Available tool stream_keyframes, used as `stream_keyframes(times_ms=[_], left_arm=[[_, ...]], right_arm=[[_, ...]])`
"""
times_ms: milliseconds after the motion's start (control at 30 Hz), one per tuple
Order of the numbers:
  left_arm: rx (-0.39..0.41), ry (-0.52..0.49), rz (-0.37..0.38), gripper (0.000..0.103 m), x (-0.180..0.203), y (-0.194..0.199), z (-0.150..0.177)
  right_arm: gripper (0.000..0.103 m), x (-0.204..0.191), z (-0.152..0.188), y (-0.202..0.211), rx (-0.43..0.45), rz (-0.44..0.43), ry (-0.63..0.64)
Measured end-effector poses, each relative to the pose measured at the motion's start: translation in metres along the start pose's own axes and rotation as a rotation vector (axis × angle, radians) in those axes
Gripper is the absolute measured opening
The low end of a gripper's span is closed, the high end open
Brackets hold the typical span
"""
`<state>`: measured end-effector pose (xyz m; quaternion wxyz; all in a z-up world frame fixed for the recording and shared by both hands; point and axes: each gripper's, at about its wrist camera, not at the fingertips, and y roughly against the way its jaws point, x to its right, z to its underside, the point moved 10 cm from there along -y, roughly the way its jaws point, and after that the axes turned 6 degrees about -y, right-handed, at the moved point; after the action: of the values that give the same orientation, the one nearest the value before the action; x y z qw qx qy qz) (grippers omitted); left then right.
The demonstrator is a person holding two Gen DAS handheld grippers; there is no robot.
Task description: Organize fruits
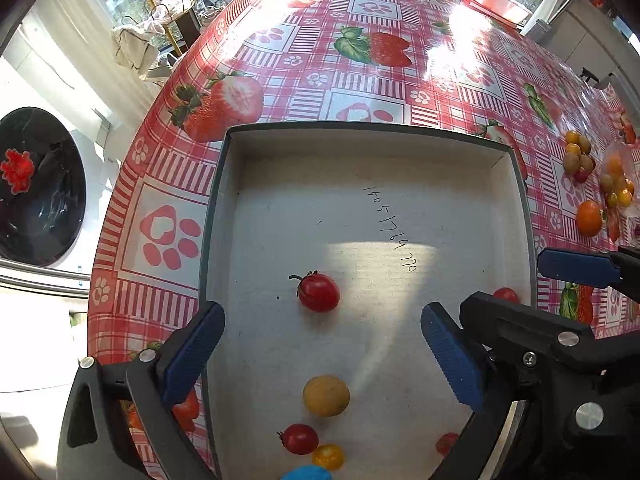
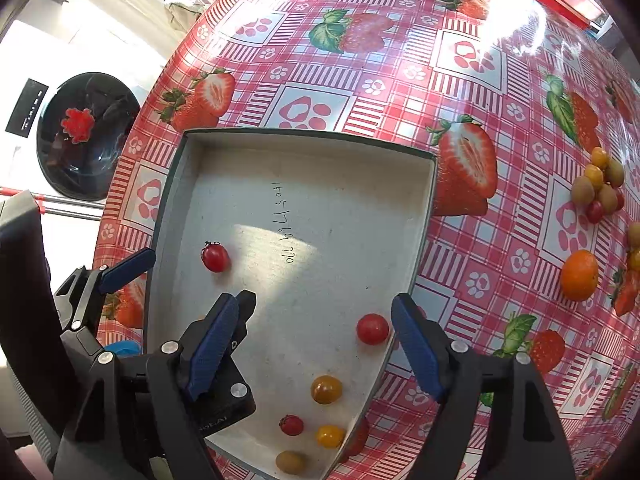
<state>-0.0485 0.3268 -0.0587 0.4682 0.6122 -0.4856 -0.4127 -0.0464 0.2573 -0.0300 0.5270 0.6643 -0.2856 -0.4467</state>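
Left wrist view: the shallow grey box (image 1: 372, 216) lies on the strawberry-print tablecloth (image 1: 320, 60) and serves as the landmark. The left gripper (image 1: 320, 332) hangs over the near half of the box with its jaws spread wide and nothing between the pads. A red cherry tomato with a stem (image 1: 319, 292) lies on the box floor just beyond that gap. Nearer the camera in the box lie a yellow tomato (image 1: 326, 395), a second red tomato (image 1: 299, 438) and a small orange-yellow one (image 1: 328, 456). Right of the box, well apart from it, a heap of unsorted fruit (image 1: 592, 176) and an orange (image 1: 589, 218) sit on the cloth.

Right wrist view: the right gripper (image 2: 316, 344) is over the box's near right corner, jaws wide apart and empty. A round red tomato (image 2: 372, 329) rests on the box floor just inside the right-hand pad, free of it. Four more small tomatoes lie in that corner, the nearest an amber tomato (image 2: 326, 389). The stemmed red tomato sits toward the left wall of the box. The heap and the orange are still far to the right of the box.

I judge the task partly done: about half a dozen fruits are boxed, and at least a dozen pieces, including the orange, remain outside.
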Motion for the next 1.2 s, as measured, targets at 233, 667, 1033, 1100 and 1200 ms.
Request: stream_keyframes(times_ms=[233, 667, 1033, 1100, 1200], left_arm=[[-0.032, -0.001, 0.001, 0.102, 0.008, 0.008, 0.006], [-0.072, -0.047, -0.020, 0.102, 0.016, 0.037, 0.036], [-0.052, -0.067, -0.013, 0.102, 0.017, 0.057, 0.046], [-0.050, -0.068, -0.014, 0.102, 0.018, 0.059, 0.048], [-0.054, -0.071, -0.013, 0.102, 0.018, 0.060, 0.051]], right_arm=[[0.085, 0.014, 0.012, 0.016, -0.005, 0.032, -0.034], [0.087, 0.016, 0.027, 0.044, 0.017, 0.096, -0.018], [0.087, 0.013, 0.042, 0.054, 0.008, 0.145, 0.022], [0.087, 0.011, 0.045, 0.054, 0.003, 0.146, 0.023], [0.087, 0.012, 0.047, 0.056, 0.001, 0.145, 0.016]])
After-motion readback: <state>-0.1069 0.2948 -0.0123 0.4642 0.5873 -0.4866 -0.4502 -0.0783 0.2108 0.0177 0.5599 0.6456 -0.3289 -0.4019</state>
